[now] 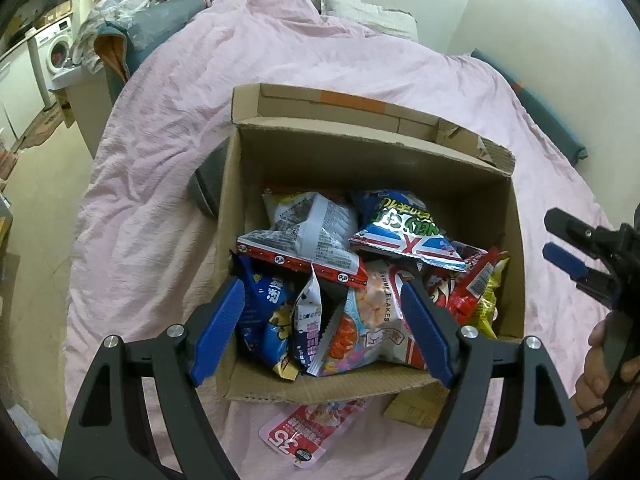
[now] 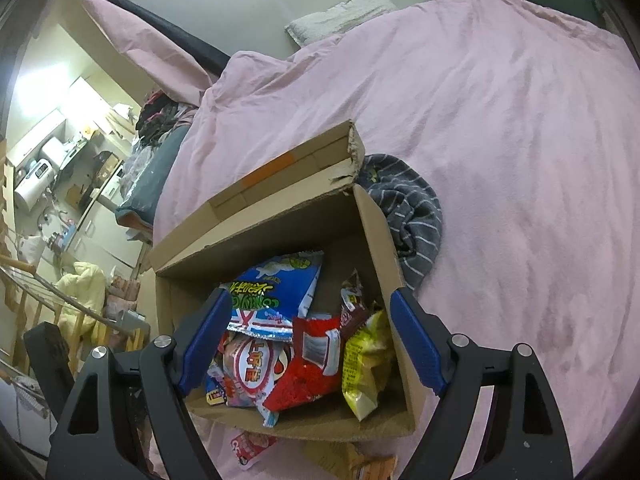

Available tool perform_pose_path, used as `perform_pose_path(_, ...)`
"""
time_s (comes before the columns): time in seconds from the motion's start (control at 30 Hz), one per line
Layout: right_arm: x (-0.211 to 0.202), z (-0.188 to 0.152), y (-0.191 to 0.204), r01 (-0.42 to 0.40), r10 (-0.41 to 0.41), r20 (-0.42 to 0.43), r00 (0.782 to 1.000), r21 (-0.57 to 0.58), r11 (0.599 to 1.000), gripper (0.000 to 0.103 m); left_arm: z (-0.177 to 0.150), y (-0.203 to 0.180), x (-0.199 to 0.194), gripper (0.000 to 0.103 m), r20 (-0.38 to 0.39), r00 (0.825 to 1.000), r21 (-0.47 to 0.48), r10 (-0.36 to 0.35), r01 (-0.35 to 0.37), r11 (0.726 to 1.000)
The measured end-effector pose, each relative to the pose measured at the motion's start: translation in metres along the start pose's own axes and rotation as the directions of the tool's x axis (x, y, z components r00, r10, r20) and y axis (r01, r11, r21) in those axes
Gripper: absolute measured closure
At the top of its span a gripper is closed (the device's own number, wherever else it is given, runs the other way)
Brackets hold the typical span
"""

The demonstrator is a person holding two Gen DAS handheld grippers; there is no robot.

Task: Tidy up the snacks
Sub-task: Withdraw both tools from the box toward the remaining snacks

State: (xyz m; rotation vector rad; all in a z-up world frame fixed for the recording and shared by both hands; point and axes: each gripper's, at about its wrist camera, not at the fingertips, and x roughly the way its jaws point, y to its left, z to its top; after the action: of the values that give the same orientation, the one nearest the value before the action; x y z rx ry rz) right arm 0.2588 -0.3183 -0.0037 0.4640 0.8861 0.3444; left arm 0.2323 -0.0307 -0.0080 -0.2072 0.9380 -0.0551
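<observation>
A lived-in home, seen from a bed spread with a wrinkled pink duvet [image 1: 280, 92] and a pillow [image 1: 360, 12] against the wall. At the left edge of the frame, a front-loading washing machine [image 1: 54, 50] stands under a counter. At left in the right wrist view, pale cabinets [image 2: 104, 236] and what may be small kitchen appliances [image 2: 34, 184], blurred.

A cardboard box [image 1: 516, 240] sits on the bed [image 1: 168, 152], snack bags [image 1: 316, 240] piled inside. One packet [image 1: 308, 436] lies on the bedcover at the box's near side; a pillow [image 1: 360, 12] lies at the far end.
</observation>
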Motion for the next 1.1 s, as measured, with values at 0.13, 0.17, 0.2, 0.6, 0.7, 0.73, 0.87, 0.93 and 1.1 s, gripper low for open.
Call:
perform_pose_path(0.13,-0.015,-0.011,0.009,0.004,-0.002,0.041,0.999,-0.042,0.999,0.017,-0.003,-0.001,-0.015,0.025,0.037,0.999,0.03,-0.004,0.003,1.0)
perform_pose_path(0.17,-0.018,-0.013,0.011,0.01,-0.008,0.048,0.999,-0.05,0.999,0.015,-0.004,0.0,-0.02,0.025,0.05,0.999,0.04,-0.016,0.014,0.999)
perform_pose_path(0.2,-0.023,-0.017,0.013,0.018,-0.015,0.06,0.998,-0.057,0.998,0.013,-0.005,0.0,-0.024,0.025,0.06,0.998,0.046,-0.017,0.015,0.999)
perform_pose_path(0.6,-0.057,-0.059,0.021,0.17,-0.158,0.115,0.981,-0.109,0.979,0.003,-0.023,0.017,-0.064,0.025,0.132,0.989,0.018,0.062,-0.065,0.998)
perform_pose_path(0.7,-0.062,-0.067,0.017,0.169,-0.158,0.106,0.982,-0.102,0.98,0.003,-0.03,0.021,-0.067,0.025,0.13,0.988,0.017,0.077,-0.08,0.997)
perform_pose_path(0.73,-0.063,-0.07,0.016,0.167,-0.157,0.102,0.982,-0.096,0.981,0.003,-0.033,0.021,-0.068,0.025,0.129,0.988,0.017,0.081,-0.084,0.996)
perform_pose_path(0.87,-0.064,-0.083,0.007,0.18,-0.174,0.073,0.982,-0.09,0.98,0.003,-0.044,0.025,-0.067,0.025,0.1,0.992,0.006,0.078,-0.079,0.997)
perform_pose_path(0.93,-0.06,-0.089,-0.001,0.195,-0.191,0.045,0.98,-0.088,0.977,0.003,-0.05,0.027,-0.064,0.025,0.081,0.993,0.004,0.083,-0.083,0.997)
perform_pose_path(1.1,-0.04,-0.099,-0.019,0.214,-0.22,-0.085,0.972,-0.077,0.974,0.003,-0.063,0.025,-0.056,0.025,0.03,0.995,0.023,0.093,-0.094,0.995)
